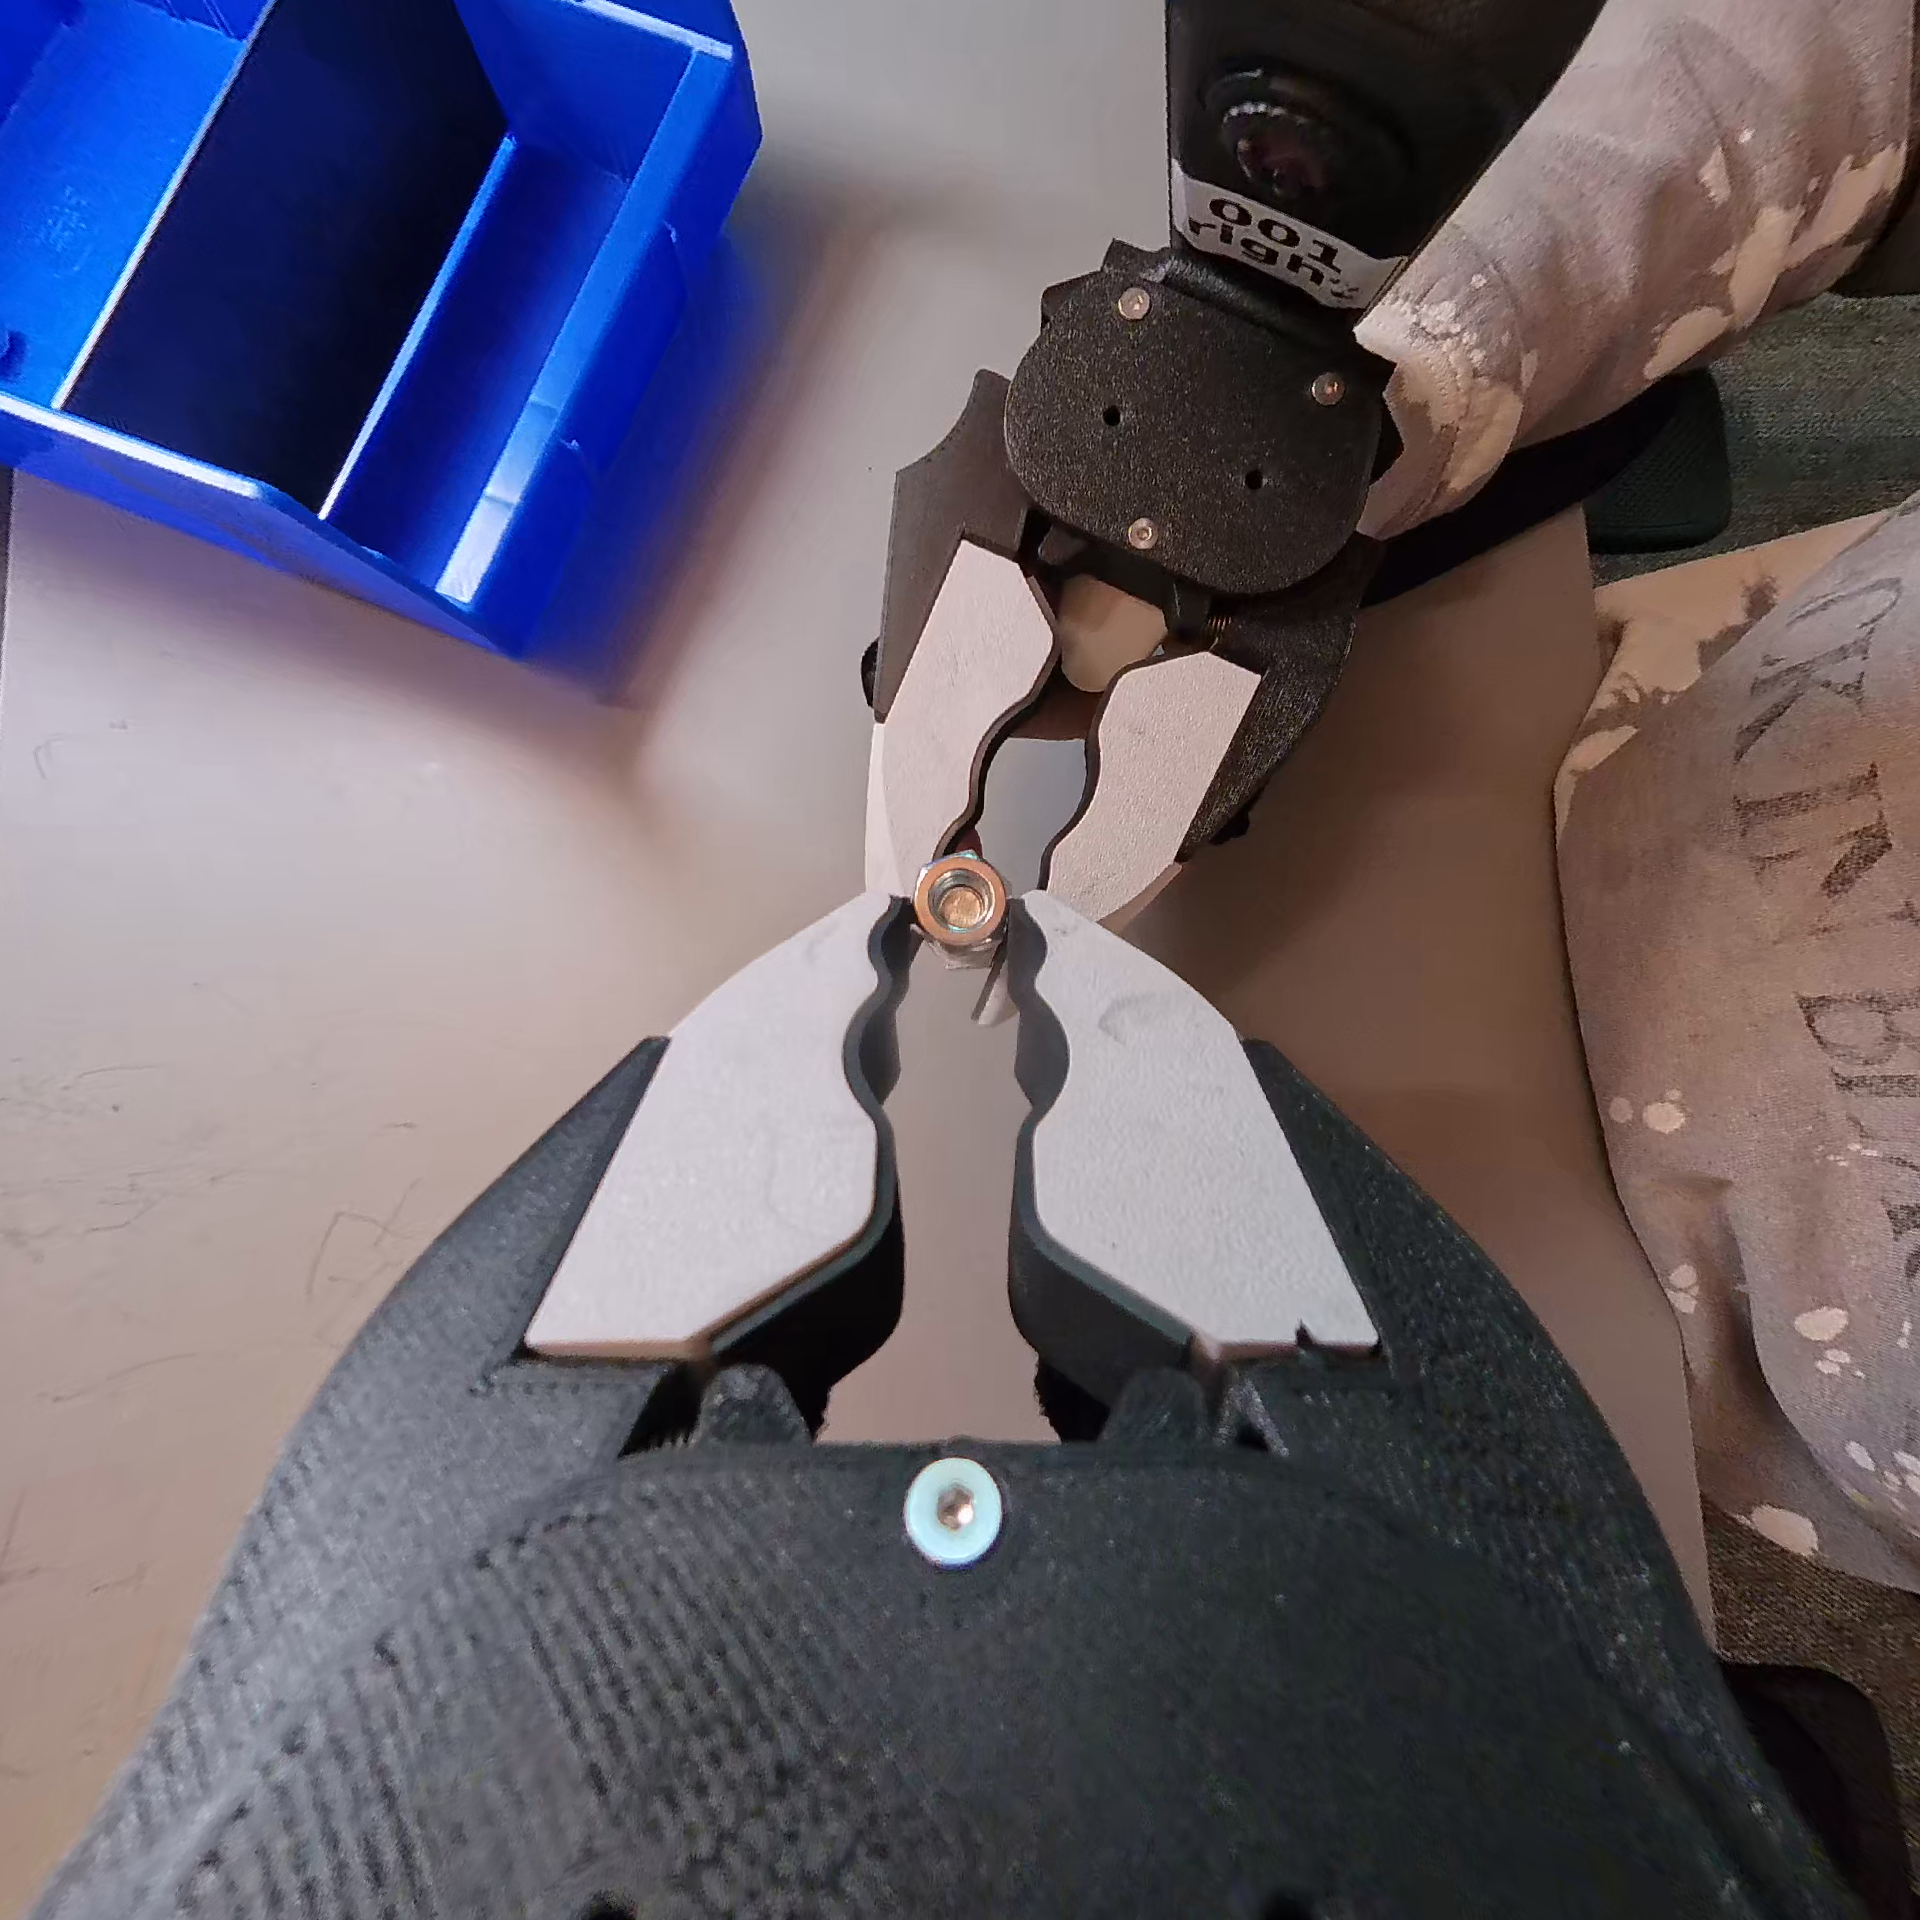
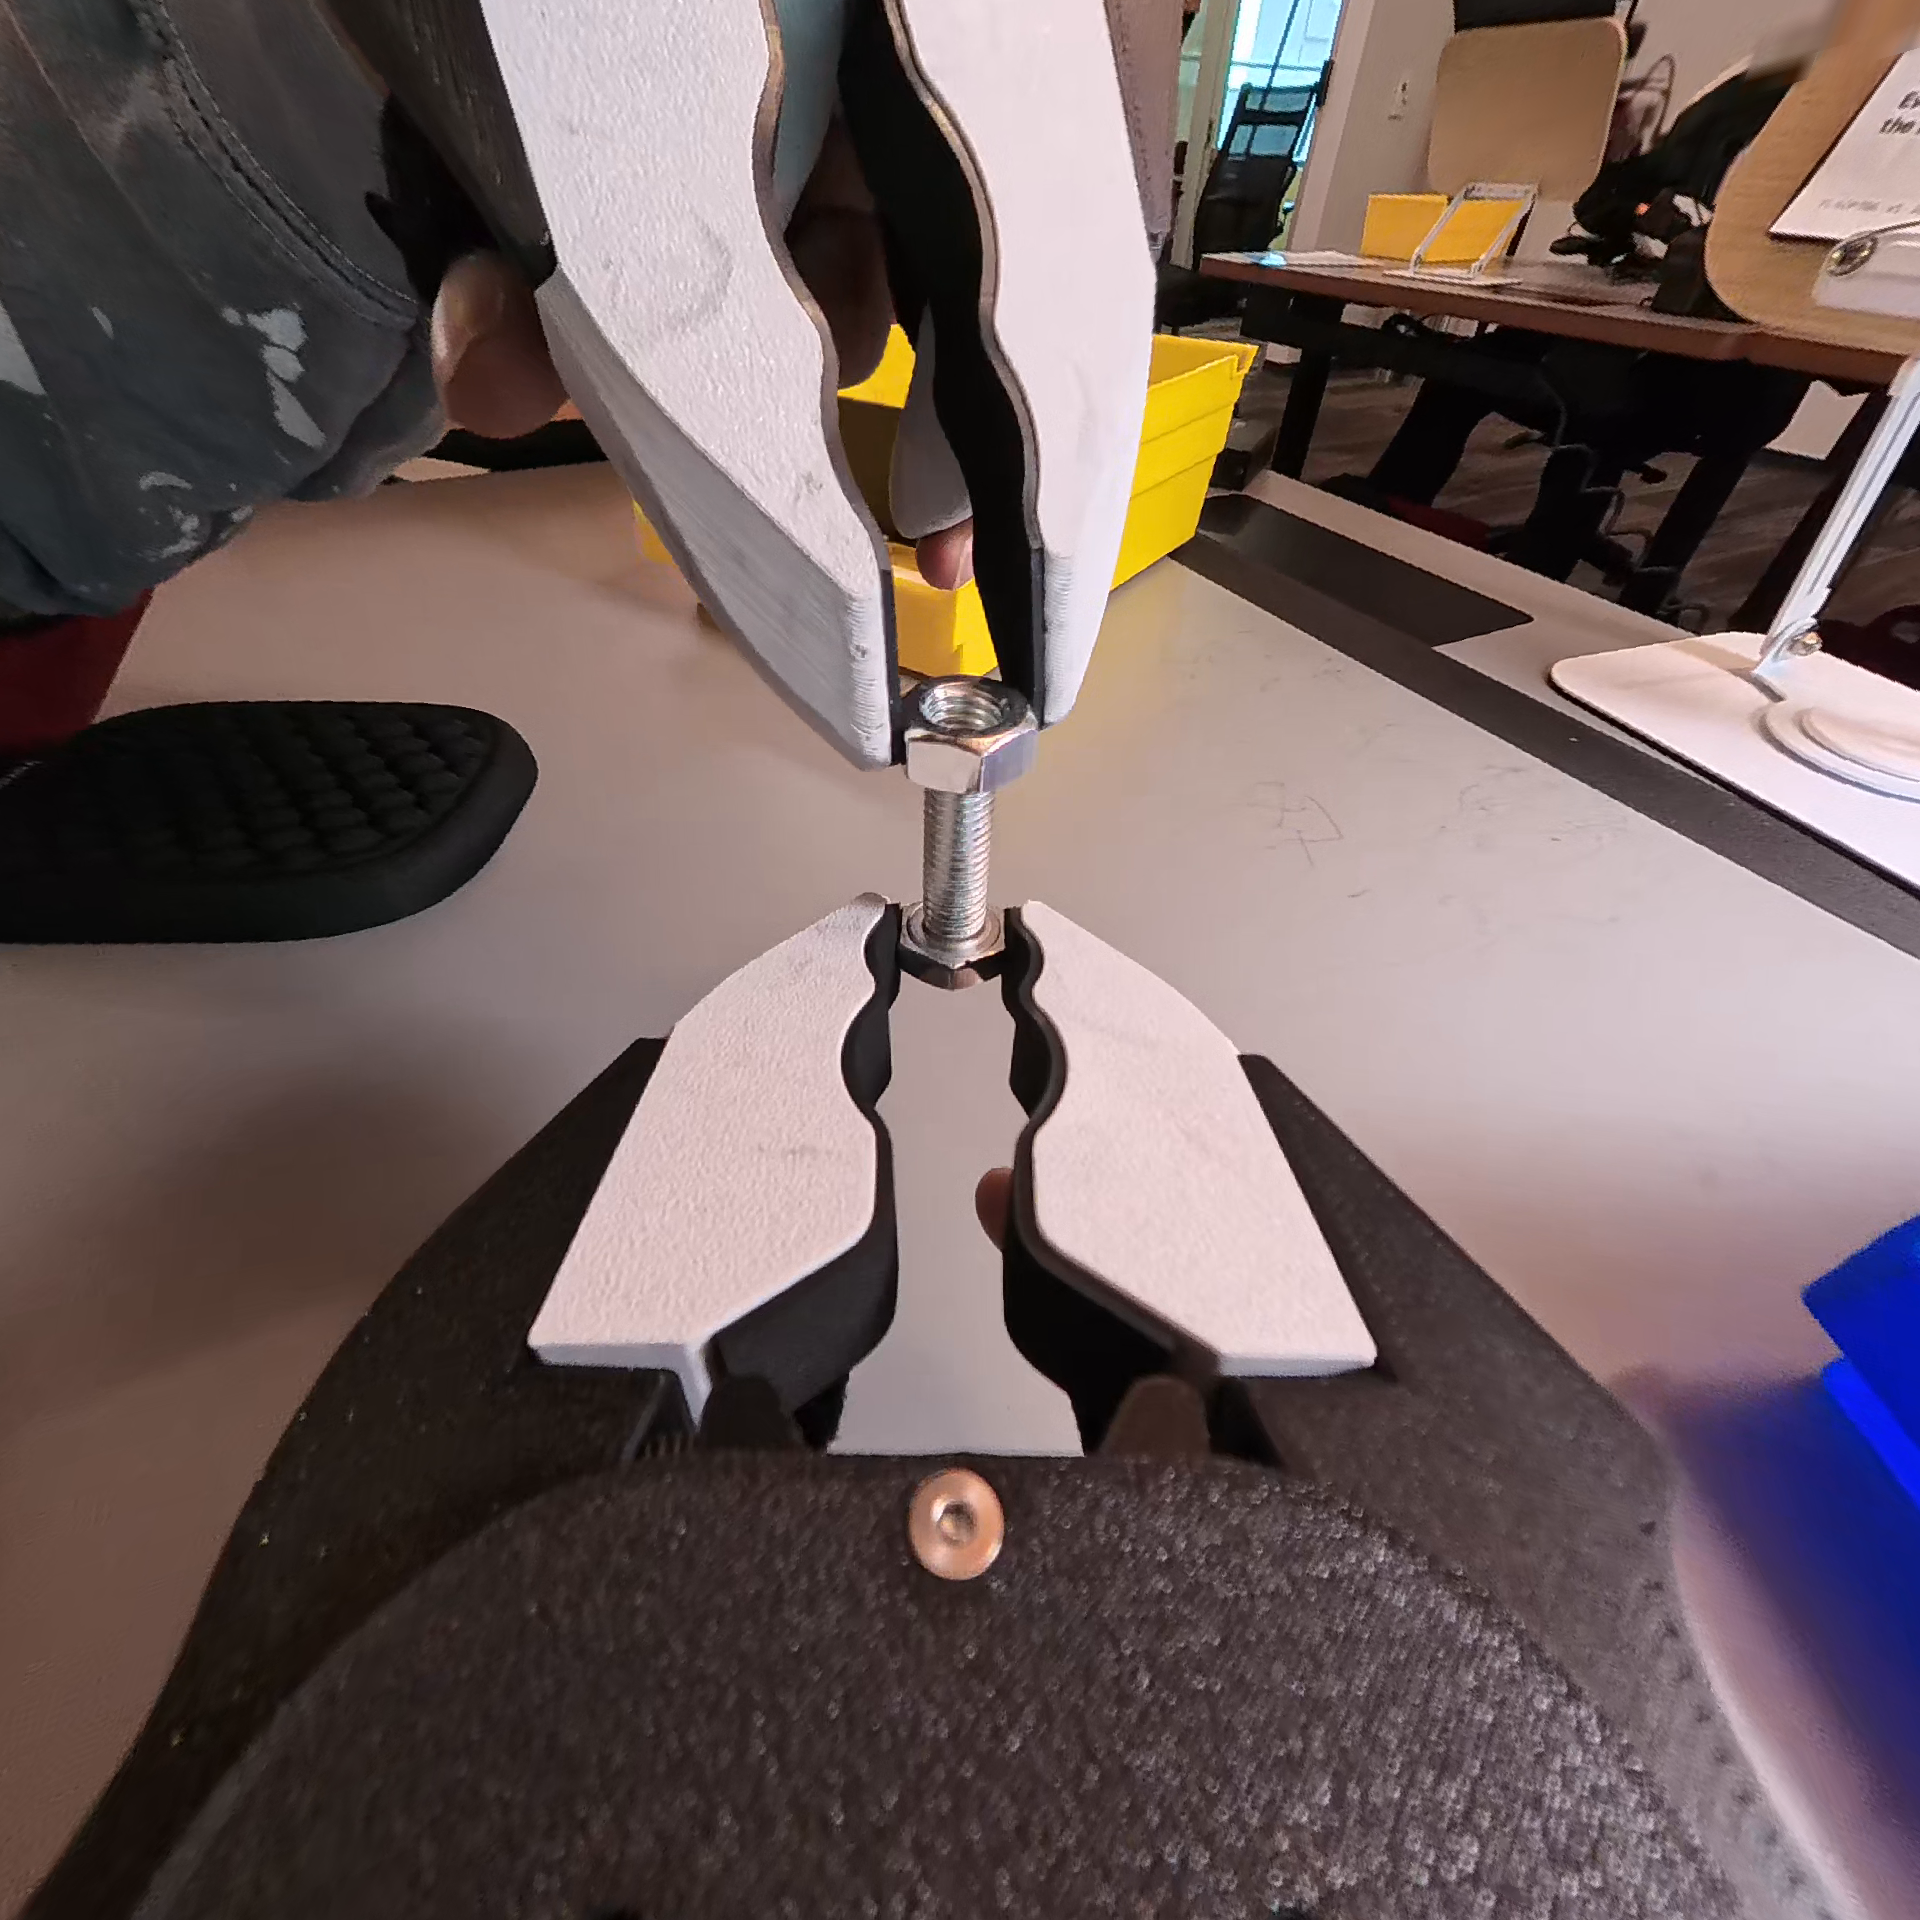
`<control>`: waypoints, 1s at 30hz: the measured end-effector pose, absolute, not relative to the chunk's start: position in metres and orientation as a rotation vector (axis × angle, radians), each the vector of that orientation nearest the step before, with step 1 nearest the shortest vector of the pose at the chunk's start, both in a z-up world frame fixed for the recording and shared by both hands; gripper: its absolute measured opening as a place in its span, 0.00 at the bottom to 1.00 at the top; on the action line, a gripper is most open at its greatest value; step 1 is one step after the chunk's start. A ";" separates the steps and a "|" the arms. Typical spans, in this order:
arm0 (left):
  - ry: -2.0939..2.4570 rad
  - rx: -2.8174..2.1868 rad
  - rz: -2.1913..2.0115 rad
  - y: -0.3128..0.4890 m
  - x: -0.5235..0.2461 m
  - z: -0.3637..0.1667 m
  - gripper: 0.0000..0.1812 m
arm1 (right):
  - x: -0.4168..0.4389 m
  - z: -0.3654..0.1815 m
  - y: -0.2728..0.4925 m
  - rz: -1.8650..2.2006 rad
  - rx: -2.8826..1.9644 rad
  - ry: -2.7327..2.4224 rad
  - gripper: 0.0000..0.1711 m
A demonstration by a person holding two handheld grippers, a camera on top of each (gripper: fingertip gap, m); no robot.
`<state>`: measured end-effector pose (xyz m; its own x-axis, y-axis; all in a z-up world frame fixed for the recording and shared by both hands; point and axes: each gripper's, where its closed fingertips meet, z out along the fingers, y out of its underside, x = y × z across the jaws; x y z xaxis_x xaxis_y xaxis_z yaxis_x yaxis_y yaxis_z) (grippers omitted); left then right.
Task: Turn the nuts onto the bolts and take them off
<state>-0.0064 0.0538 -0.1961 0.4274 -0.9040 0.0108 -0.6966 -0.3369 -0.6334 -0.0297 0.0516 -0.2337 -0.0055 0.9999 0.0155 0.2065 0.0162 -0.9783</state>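
The left gripper [image 2: 964, 727] pinches the nut [image 2: 968, 740] on the top end of the upright bolt [image 2: 954, 873]. The right gripper [image 2: 951, 940] pinches the bolt's head from below, above the table [image 2: 1299, 831]. A yellow bin [image 2: 1174, 457] sits beyond.

A white label [image 1: 1276, 241] with black printed characters is seen on the body of the right claw [image 1: 1003, 868]. Large dark lettering is printed on the pale garment [image 1: 1787, 935] at the right edge. A white sign [image 2: 1860, 114] bearing dark print is seen far off, partly cut off.
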 end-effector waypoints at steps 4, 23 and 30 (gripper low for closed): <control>1.361 -2.125 -0.510 0.052 -0.006 -0.197 0.10 | -0.030 -0.235 0.049 1.104 -1.340 -1.387 0.11; 1.838 -1.926 -0.639 0.003 0.002 -0.197 0.10 | -0.026 -0.233 -0.006 1.340 -1.090 -1.649 0.11; 1.936 -1.875 -0.685 -0.008 0.006 -0.200 0.10 | -0.022 -0.236 -0.019 1.383 -1.053 -1.721 0.11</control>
